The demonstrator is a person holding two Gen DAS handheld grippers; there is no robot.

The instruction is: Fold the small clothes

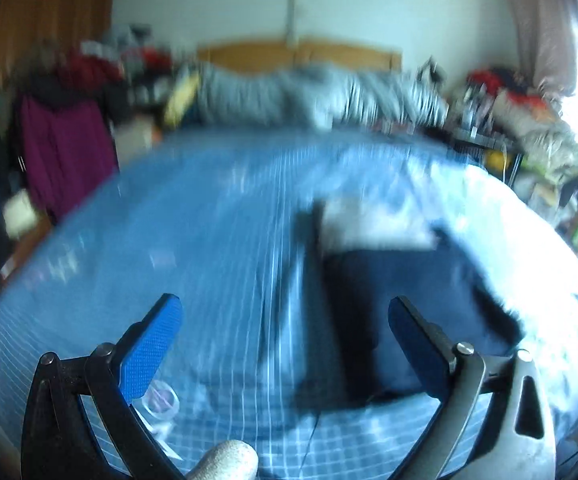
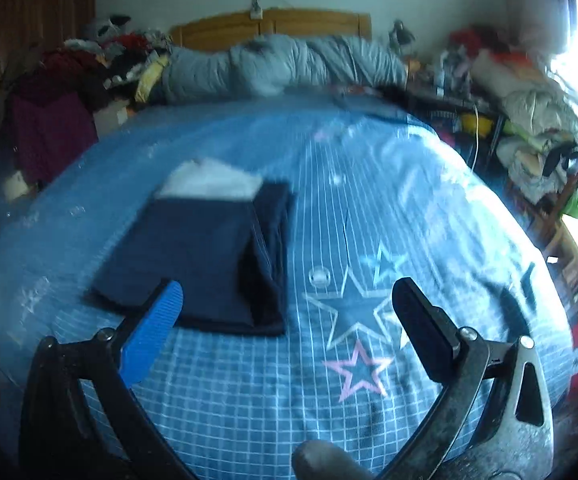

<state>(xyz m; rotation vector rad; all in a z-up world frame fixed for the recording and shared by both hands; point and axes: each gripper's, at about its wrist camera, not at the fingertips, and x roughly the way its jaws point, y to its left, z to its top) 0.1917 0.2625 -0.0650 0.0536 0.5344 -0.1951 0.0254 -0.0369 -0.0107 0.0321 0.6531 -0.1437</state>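
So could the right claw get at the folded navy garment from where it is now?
Probably yes. The right claw is open and holds nothing, and the folded navy garment lies flat on the blue bedspread just ahead to its left, nothing between them.

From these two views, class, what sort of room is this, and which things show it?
Most likely a lived-in bedroom: a bed with a blue grid cover, a wooden headboard against the wall, and piles of clothes beside it.
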